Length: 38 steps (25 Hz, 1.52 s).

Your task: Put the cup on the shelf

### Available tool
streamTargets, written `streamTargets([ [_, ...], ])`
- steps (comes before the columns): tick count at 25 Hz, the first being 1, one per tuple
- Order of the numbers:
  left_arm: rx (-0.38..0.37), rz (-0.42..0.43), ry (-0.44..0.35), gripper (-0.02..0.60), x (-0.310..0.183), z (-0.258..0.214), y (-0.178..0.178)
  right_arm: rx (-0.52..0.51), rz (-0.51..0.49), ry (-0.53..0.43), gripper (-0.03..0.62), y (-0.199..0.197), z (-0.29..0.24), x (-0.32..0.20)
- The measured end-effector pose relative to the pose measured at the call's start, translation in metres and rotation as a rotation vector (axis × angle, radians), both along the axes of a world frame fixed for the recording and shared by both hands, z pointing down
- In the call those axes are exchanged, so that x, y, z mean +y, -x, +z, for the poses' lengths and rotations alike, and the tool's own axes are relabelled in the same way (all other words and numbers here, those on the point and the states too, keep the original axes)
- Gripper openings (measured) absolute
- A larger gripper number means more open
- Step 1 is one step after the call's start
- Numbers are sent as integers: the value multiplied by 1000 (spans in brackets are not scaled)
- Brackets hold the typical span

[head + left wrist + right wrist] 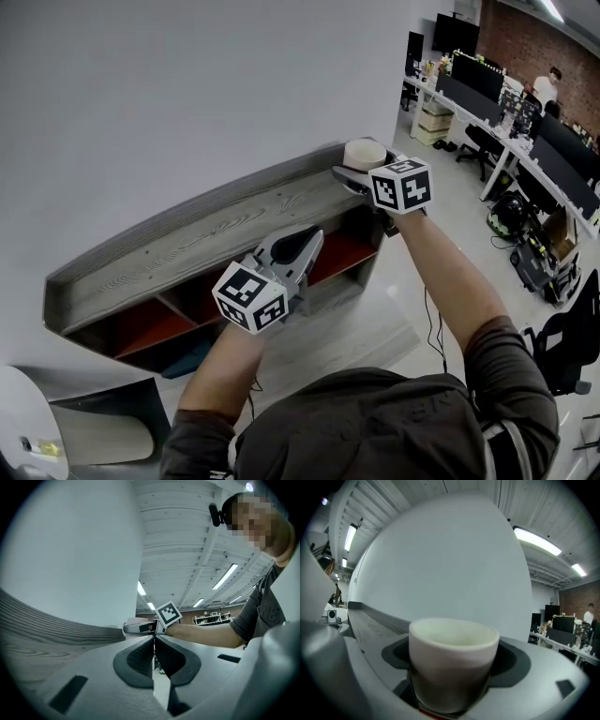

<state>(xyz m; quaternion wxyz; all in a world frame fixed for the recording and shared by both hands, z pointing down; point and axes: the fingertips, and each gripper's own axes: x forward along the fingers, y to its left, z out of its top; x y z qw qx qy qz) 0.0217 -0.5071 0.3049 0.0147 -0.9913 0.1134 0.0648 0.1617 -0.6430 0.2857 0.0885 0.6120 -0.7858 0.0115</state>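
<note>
On shelf top, far R end: white round handleless cup (365, 153), upright, rim up; looks empty in R gripper view.
Shelf: long grey wood-grain shelf (187, 234) w/ raised back lip, set against plain white wall (187, 84); red-lined cubbies (337, 255) underneath.
R gripper: (362, 174) its 2 jaws stand wide, 1 each side of cup. Dark pads look pressed on cup's walls, so cup reads as gripped.
Cup base: hidden by the jaws in both views. Can't tell if it rests on the top board or hangs just above it.
L gripper: (298, 246) near shelf's front edge, approx. mid-length, well apart from cup. Its 2 pads are pressed together, nothing between. Idle, by the look of it.
Progress: est. most of the way. Cup is at the shelf, over the top board, right way up.
Left to do: seat base flat if not down yet, spread R jaws, back R gripper off w/o tipping cup.
Risk (my read): cup is close to the board's R end, so a nudge on withdrawal could send it off the end.
</note>
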Motion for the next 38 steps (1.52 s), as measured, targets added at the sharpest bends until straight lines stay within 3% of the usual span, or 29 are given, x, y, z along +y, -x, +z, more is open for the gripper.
streamTargets([
  [7,-2,2,6,6,2,3,-4,13,-3,-12,464,1,0,0],
  [15,2,4,8,6,1,3,-8,102,15,-85,503,4,-13,12],
  [25,13,30,-5,7,24,-4,-36,51,-38,-180,506,-12,-41,65],
  [30,4,33,-3,6,43,-3,-64,-10,-67,-203,453,-49,-47,115],
  [38,1,34,21,7,79,9,-135,-83,-92,-173,332,-144,-24,200],
])
